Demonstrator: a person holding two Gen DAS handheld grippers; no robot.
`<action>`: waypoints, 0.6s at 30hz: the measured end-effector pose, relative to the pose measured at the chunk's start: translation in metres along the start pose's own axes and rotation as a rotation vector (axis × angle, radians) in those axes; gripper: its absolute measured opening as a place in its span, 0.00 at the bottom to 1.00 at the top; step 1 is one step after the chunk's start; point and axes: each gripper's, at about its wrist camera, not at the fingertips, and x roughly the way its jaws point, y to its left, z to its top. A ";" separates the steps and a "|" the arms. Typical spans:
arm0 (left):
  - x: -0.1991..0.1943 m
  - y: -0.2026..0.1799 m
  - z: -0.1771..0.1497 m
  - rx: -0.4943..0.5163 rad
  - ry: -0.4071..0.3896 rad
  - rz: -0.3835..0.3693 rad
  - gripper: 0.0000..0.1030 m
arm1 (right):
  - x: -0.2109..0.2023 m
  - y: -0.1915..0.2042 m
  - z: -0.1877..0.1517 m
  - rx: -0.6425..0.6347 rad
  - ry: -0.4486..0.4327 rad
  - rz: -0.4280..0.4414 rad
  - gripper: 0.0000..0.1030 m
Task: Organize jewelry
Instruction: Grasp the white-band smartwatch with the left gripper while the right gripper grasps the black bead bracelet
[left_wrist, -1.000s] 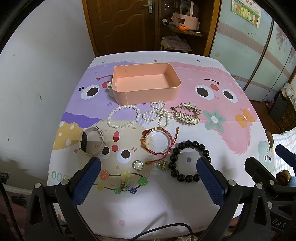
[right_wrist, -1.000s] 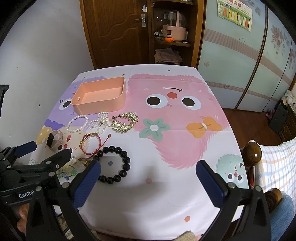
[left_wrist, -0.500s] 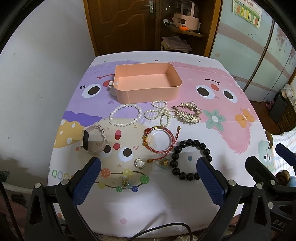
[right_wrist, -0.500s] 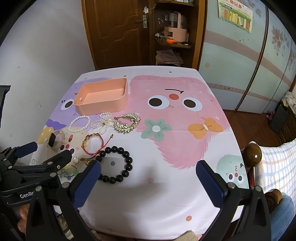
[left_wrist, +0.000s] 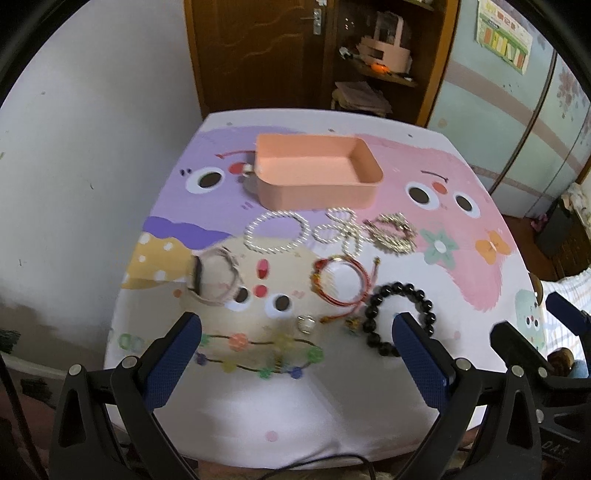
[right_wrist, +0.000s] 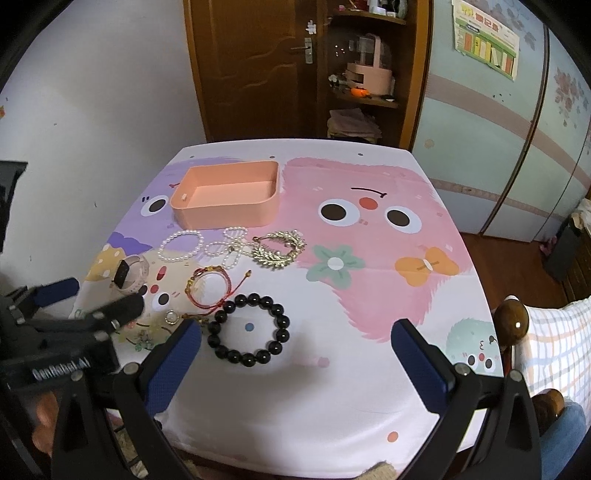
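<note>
An empty pink tray (left_wrist: 354, 184) (right_wrist: 229, 214) sits at the far middle of the table. In front of it lie a pearl bracelet (left_wrist: 277, 230) (right_wrist: 181, 245), a pearl bow (left_wrist: 338, 230), a gold leaf clip (left_wrist: 391, 234) (right_wrist: 279, 251), a pink watch (left_wrist: 214, 277) (right_wrist: 129, 275), a red cord bracelet (left_wrist: 341, 286) (right_wrist: 208, 286), a black bead bracelet (left_wrist: 397, 317) (right_wrist: 247, 328) and a small pearl ring (left_wrist: 306, 324). My left gripper (left_wrist: 295, 350) is open and empty above the near edge. My right gripper (right_wrist: 295, 354) is open and empty, right of the black beads.
The table wears a cartoon cloth (right_wrist: 369, 258). A wooden door and a shelf (left_wrist: 373, 66) stand behind it, a white wall to the left, a wardrobe to the right. A chair knob (right_wrist: 511, 325) and a checked cloth are at the right edge.
Both grippers have drawn back and up a little, so the table looks farther away. The jewelry and the tray have not moved. Both grippers stay open.
</note>
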 end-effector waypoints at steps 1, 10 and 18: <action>-0.001 0.003 0.002 0.001 -0.002 0.006 0.99 | -0.001 0.000 0.000 -0.001 -0.001 0.009 1.00; -0.016 0.066 0.027 0.069 -0.024 0.122 0.99 | 0.009 0.003 0.009 0.001 0.056 0.070 0.96; 0.005 0.111 0.028 0.061 -0.049 0.115 0.99 | 0.040 0.002 0.019 0.025 0.148 0.098 0.82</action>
